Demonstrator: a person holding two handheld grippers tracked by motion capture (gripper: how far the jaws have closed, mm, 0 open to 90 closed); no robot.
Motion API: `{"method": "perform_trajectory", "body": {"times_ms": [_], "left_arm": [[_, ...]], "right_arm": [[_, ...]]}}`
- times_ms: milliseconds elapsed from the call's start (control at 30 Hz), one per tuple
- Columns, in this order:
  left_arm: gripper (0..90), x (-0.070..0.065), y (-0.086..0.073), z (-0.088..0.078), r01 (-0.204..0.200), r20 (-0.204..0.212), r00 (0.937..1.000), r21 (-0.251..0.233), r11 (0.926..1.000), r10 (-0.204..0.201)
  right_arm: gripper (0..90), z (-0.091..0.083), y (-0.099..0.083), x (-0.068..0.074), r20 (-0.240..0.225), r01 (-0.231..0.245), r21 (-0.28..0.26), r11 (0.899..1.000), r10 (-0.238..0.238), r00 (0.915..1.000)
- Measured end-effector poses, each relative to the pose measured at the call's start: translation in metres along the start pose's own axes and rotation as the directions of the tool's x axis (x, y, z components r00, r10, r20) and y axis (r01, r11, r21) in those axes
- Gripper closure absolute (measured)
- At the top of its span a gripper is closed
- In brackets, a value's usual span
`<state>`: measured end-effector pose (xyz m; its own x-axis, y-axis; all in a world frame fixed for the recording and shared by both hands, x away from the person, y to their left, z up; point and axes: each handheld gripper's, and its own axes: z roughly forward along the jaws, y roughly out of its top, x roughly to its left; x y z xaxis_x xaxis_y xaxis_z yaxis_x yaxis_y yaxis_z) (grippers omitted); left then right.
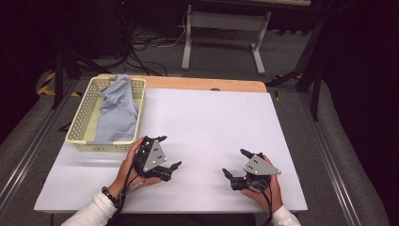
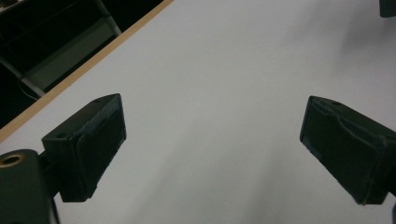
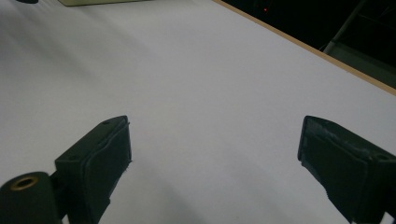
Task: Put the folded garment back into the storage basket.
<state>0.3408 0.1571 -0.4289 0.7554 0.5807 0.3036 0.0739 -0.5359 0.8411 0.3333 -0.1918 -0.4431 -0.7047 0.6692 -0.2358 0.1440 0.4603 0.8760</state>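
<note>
My left tongs [image 1: 168, 151] and right tongs [image 1: 236, 162] gape wide over the white surface [image 1: 207, 127], grey cloth [image 1: 116, 110] in basket [image 1: 81, 123].

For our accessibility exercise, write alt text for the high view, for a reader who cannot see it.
A person holds the left gripper and right gripper, both open and empty, over a white table. A cream plastic basket holding grey-blue cloth sits at the far left.

One white table [image 1: 211, 122] carried one cream basket [image 1: 80, 125], which held one grey-blue cloth [image 1: 117, 110]. Two hand-held grippers were present: one left gripper [image 1: 168, 151] and one right gripper [image 1: 235, 162], each with two black jaws, four in all.
</note>
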Motion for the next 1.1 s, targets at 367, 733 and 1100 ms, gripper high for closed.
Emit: {"method": "perform_trajectory", "body": {"times_ms": [367, 733, 1100], "left_arm": [[7.5, -0.003, -0.015, -0.01, 0.032, -0.002, 0.9995, 0.014, 0.9994, -0.032], [6.3, -0.003, -0.032, -0.021, 0.045, -0.018, 0.9988, 0.032, 0.9985, -0.045], [5.1, -0.004, -0.048, -0.037, 0.083, -0.032, 0.9962, 0.062, 0.9946, -0.081]], "right_arm": [[10.4, 0.001, 0.0, 0.002, -0.003, 0.007, -0.001, 1.0, -0.007, 1.0], [10.4, 0.004, 0.0, 0.005, -0.018, 0.018, 0.007, 1.0, -0.018, 0.9997], [10.4, 0.006, -0.001, 0.005, -0.02, 0.022, 0.012, 1.0, -0.022, 0.9995]]}}
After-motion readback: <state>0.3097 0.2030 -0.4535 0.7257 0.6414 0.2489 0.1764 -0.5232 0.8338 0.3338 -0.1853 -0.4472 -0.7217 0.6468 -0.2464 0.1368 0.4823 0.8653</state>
